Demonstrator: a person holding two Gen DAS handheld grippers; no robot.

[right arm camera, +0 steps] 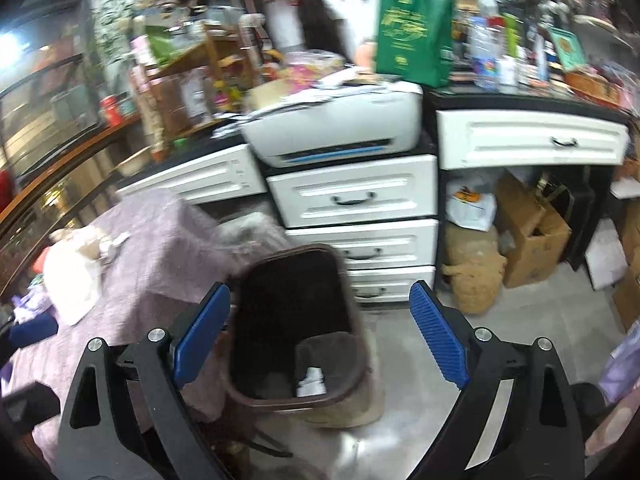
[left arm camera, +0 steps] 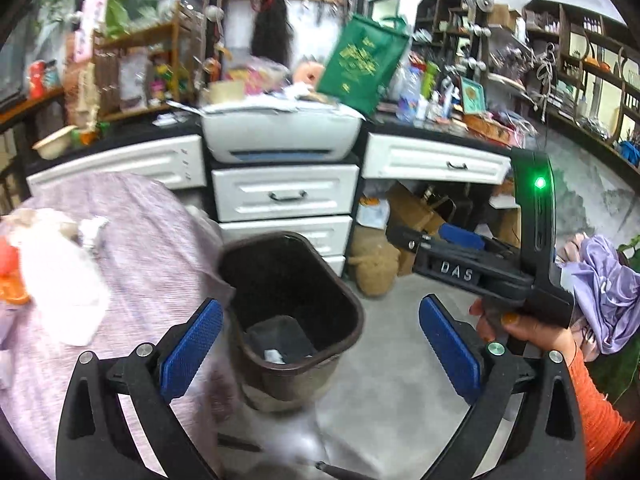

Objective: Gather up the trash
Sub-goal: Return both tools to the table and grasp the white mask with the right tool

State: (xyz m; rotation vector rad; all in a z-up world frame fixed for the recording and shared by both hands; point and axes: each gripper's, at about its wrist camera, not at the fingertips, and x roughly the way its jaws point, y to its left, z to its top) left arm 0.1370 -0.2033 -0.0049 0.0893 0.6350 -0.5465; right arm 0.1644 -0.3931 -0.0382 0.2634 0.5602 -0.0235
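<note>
Trash is in two places: on the left, crumpled white paper (left arm camera: 93,227) lies on the purple cloth (left arm camera: 160,248) over the table, uncollected, and one white scrap (right arm camera: 310,381) sits at the bottom of the bin (left arm camera: 288,312). The dark brown bin stands on the floor just beside the table edge, likely for short drops. The left gripper (left arm camera: 320,352) and the right gripper (right arm camera: 320,336) hover over it, both spread wide and empty.
</note>
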